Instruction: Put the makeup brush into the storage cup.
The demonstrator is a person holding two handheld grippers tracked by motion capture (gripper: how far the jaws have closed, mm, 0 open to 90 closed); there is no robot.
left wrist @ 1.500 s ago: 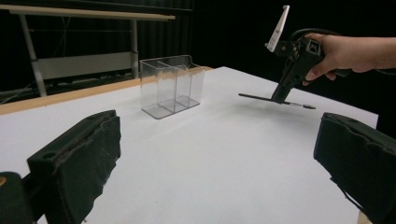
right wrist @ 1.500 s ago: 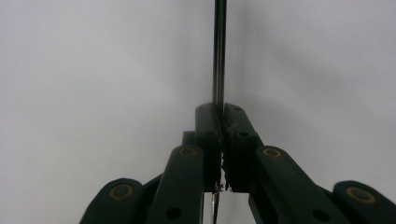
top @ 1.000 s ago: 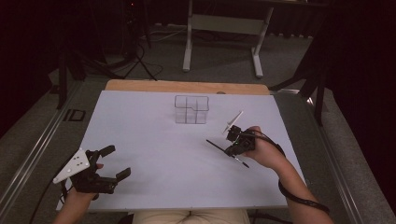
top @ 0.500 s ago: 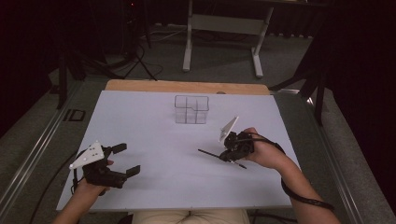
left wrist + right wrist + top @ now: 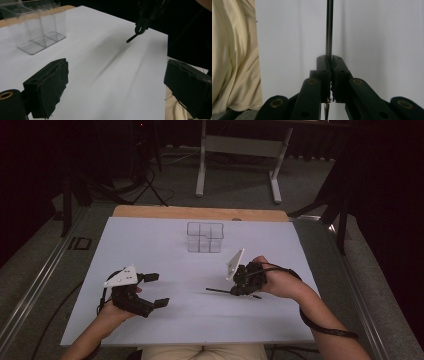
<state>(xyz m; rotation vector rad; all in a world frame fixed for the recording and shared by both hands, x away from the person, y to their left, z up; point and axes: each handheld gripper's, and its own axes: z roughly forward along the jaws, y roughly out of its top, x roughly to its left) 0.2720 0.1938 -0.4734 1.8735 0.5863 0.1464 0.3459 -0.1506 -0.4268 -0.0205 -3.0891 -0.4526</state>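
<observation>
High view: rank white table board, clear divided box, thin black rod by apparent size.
1. white table board
2. clear divided box
3. thin black rod, clamped in the right gripper; longer than the box is wide, but far slimmer.

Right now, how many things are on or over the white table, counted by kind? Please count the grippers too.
Clear plastic box with compartments: 1
Thin black rod, held in the shut right gripper: 1
Grippers: 2, the right one and the left gripper, whose fingers stand apart with nothing between them
Total: 4
</observation>
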